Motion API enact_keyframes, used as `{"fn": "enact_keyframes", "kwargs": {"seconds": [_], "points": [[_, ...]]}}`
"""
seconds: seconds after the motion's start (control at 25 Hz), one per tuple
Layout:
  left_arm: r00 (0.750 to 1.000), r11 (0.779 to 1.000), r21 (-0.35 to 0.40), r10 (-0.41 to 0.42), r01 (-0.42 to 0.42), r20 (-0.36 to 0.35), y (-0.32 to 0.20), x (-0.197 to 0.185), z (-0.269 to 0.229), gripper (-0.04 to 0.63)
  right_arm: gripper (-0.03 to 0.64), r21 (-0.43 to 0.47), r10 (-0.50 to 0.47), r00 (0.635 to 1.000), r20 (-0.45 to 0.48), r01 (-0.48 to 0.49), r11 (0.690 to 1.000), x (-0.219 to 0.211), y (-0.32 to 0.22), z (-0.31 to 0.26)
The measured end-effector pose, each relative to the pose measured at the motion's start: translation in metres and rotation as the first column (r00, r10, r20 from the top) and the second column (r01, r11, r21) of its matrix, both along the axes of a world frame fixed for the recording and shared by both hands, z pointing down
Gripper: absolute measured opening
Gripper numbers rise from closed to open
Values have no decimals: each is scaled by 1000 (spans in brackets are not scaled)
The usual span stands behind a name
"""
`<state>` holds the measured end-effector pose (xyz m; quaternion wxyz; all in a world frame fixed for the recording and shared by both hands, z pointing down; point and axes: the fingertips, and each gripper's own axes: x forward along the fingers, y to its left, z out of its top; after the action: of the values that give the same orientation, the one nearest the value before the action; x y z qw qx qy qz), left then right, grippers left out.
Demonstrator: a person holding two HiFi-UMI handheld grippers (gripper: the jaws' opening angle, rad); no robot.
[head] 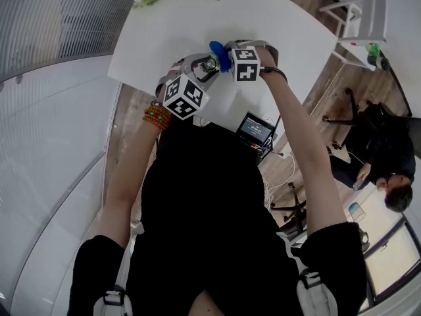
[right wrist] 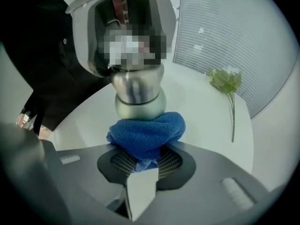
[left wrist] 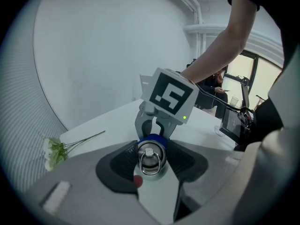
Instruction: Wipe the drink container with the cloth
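Observation:
A steel drink container (left wrist: 150,159) with a ring on its cap sits lengthwise between the jaws of my left gripper (left wrist: 150,161), which is shut on it. In the right gripper view its rounded steel body (right wrist: 139,97) points toward me. A bunched blue cloth (right wrist: 146,132) is pinched in my right gripper (right wrist: 146,159) and presses against the container's end. From the head view both grippers meet above the white table, left gripper (head: 197,78) and right gripper (head: 227,54), with the blue cloth (head: 218,49) showing between them.
A white round table (head: 263,25) lies below the grippers. A sprig of white flowers (right wrist: 226,81) rests on it near the far edge, beside a slatted wall (head: 59,18). A small monitor (head: 255,129), chairs and a seated person (head: 388,170) are off to the right.

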<state>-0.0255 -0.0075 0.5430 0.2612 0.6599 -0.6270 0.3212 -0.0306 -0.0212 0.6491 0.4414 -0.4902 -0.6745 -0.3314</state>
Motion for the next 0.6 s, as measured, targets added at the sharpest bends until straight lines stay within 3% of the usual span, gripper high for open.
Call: {"fn": "enact_keyframes", "kwargs": {"seconds": [0.36, 0.52, 0.6], "points": [[1000, 1000, -1, 6, -6, 20, -8, 2, 1, 203, 118, 50, 42, 998, -46, -40, 998, 2, -3, 26], [995, 998, 9, 56, -57, 80, -6, 5, 3, 212, 121, 7, 108, 994, -7, -108, 994, 2, -5, 22], [995, 997, 17, 67, -69, 73, -1, 4, 1, 218, 123, -38, 182, 983, 24, -181, 983, 5, -11, 13]]}}
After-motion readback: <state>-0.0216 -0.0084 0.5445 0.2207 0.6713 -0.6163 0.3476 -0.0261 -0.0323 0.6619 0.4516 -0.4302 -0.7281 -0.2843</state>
